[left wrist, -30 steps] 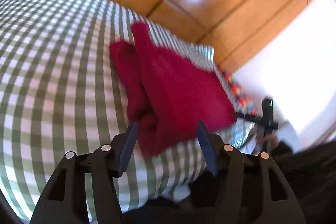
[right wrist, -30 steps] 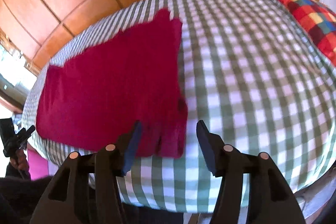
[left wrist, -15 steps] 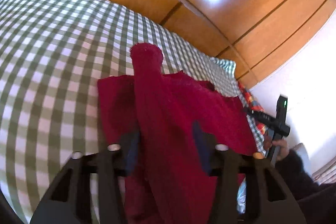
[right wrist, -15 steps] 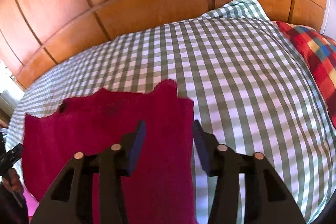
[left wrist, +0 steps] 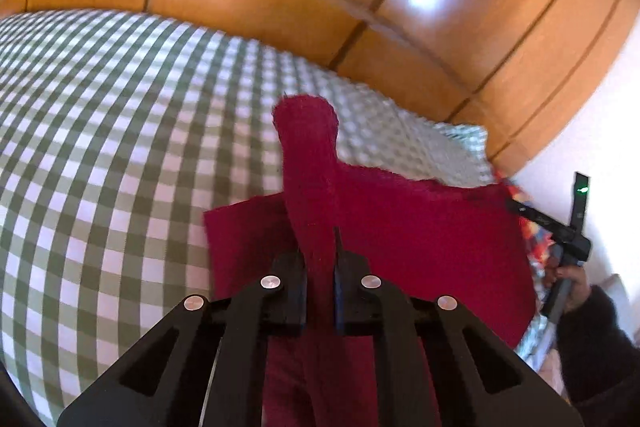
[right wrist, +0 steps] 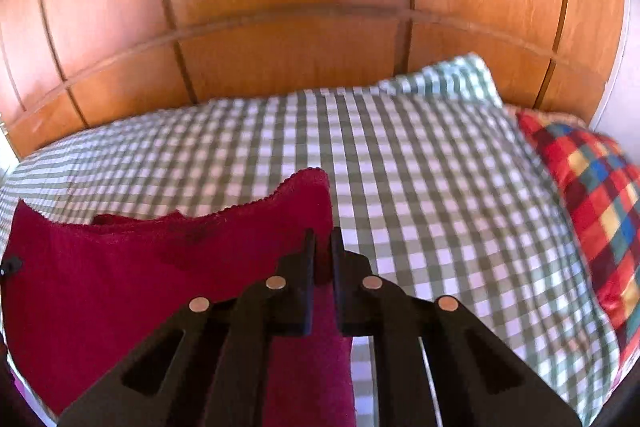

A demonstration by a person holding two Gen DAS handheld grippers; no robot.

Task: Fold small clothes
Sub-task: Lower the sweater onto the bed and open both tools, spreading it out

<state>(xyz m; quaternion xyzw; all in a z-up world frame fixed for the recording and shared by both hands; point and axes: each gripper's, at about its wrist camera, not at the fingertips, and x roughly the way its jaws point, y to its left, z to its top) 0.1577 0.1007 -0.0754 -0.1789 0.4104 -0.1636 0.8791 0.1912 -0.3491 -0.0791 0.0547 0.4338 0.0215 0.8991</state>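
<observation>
A dark red knitted garment (left wrist: 420,239) lies on the green-and-white checked bedcover (left wrist: 100,147). My left gripper (left wrist: 320,251) is shut on one end of its edge, and a red fold sticks up beyond the black fingers (left wrist: 294,279). In the right wrist view the same red garment (right wrist: 120,275) spreads to the left, and my right gripper (right wrist: 323,251) is shut on its right corner, which rises in a peak past the fingertips. The cloth between the two grips is raised off the bed.
A wooden panelled headboard (right wrist: 280,27) runs behind the bed. A checked pillow (right wrist: 444,79) and a red multicoloured plaid cushion (right wrist: 592,195) lie at the right. In the left wrist view a hand in a dark sleeve (left wrist: 572,279) holds the other gripper at the right edge.
Both grippers came forward over the red garment and shut on its edge. The gripped cloth now stands up between each pair of fingers.
</observation>
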